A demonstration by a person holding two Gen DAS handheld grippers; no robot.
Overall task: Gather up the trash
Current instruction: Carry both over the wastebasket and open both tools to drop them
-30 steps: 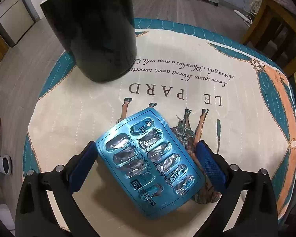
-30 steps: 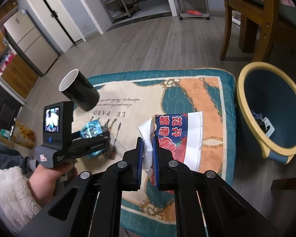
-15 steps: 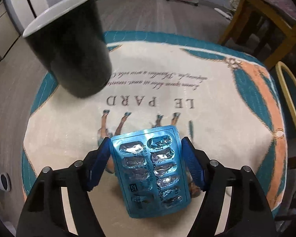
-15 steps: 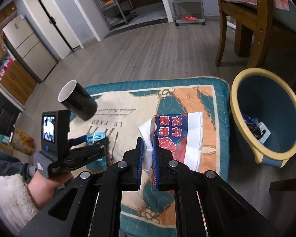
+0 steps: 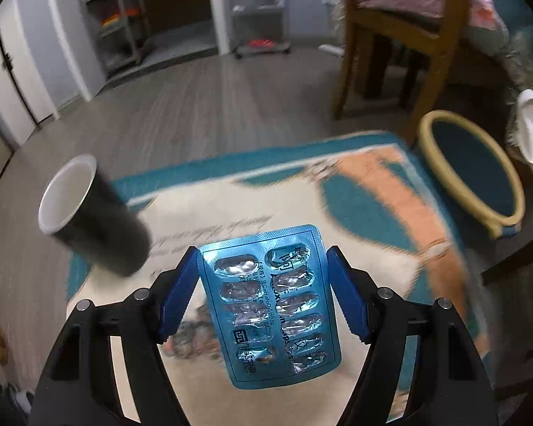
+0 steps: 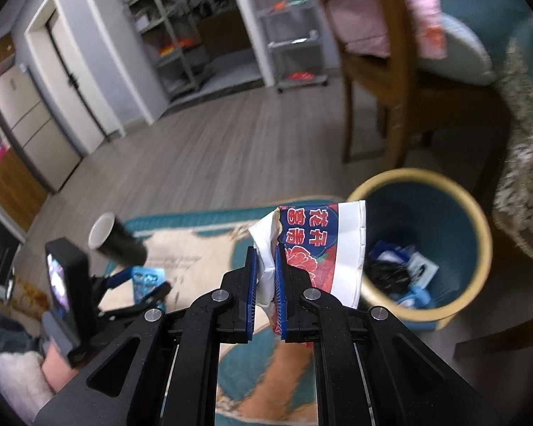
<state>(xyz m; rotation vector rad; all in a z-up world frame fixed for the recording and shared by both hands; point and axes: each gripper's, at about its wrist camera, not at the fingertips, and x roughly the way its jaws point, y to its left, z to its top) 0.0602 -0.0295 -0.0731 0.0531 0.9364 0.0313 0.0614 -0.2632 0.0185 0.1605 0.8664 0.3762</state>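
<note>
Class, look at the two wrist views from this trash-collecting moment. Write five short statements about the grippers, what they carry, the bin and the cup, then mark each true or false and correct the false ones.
1. The left gripper is shut on a blue blister pack. True.
2. The right gripper is open, with nothing in it. False: it is shut on a torn paper wrapper with red flowers.
3. The trash bin already holds some rubbish. True.
4. The black paper cup lies inside the bin. False: it is on the printed mat.
5. The blister pack lies flat on the mat. False: it is held above it.
</note>
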